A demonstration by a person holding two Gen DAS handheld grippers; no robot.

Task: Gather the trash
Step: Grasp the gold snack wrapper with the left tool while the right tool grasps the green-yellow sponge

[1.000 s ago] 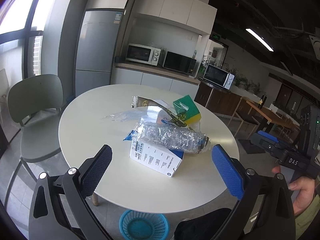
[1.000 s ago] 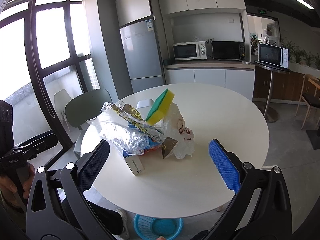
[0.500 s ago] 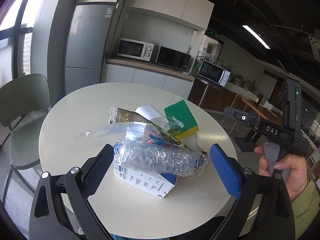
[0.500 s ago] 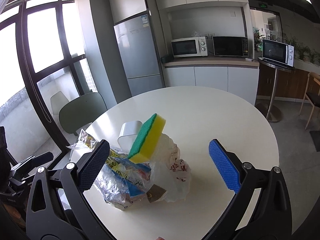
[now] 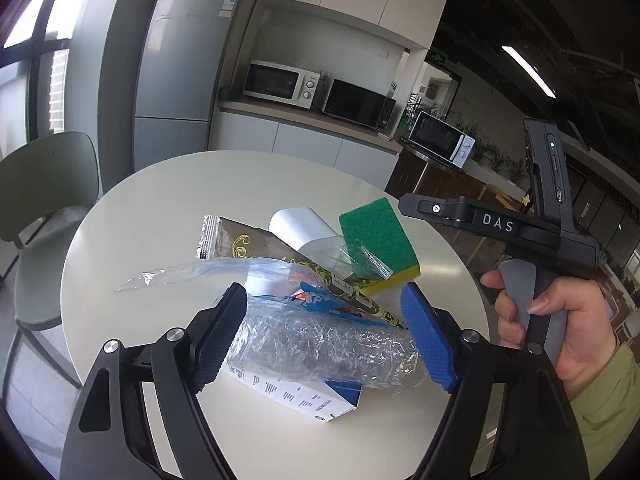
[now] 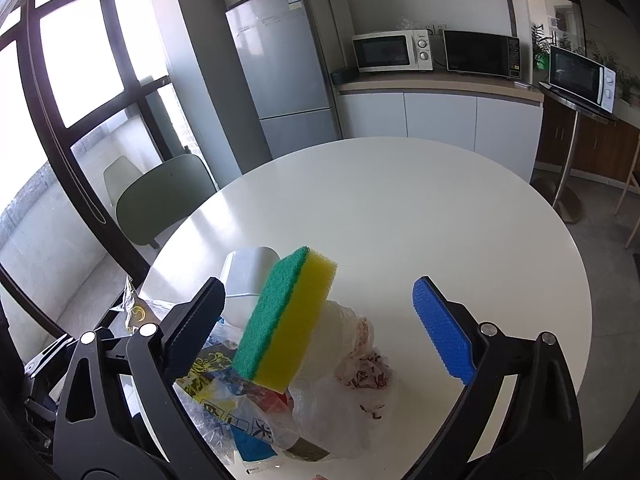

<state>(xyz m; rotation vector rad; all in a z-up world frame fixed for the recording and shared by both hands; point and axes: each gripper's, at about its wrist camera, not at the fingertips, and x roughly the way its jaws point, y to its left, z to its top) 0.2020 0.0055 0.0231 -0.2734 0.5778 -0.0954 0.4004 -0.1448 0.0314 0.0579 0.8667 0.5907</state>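
A pile of trash lies on the round white table (image 5: pixel 168 200). It holds a crumpled clear plastic bottle (image 5: pixel 320 346) on a white and blue carton (image 5: pixel 304 398), a dark gold-patterned wrapper (image 5: pixel 256 246), a white cup (image 5: pixel 304 228) on its side and a green and yellow sponge (image 5: pixel 378 236). My left gripper (image 5: pixel 324 338) is open, with its pads on either side of the bottle. My right gripper (image 6: pixel 324 332) is open and straddles the sponge (image 6: pixel 288 320). A thin plastic bag (image 6: pixel 352 384) lies under it.
A green chair (image 5: pixel 44 188) stands at the table's left side. A fridge (image 6: pixel 280 64) and a counter with microwaves (image 6: pixel 394 52) stand behind. The table's far half (image 6: pixel 420 200) is bare. The hand holding the right gripper (image 5: pixel 552 320) shows at right.
Both grippers have moved forward and down onto the pile. The left one now brackets the bottle, the right one brackets the sponge. The blue basket under the table has left view.
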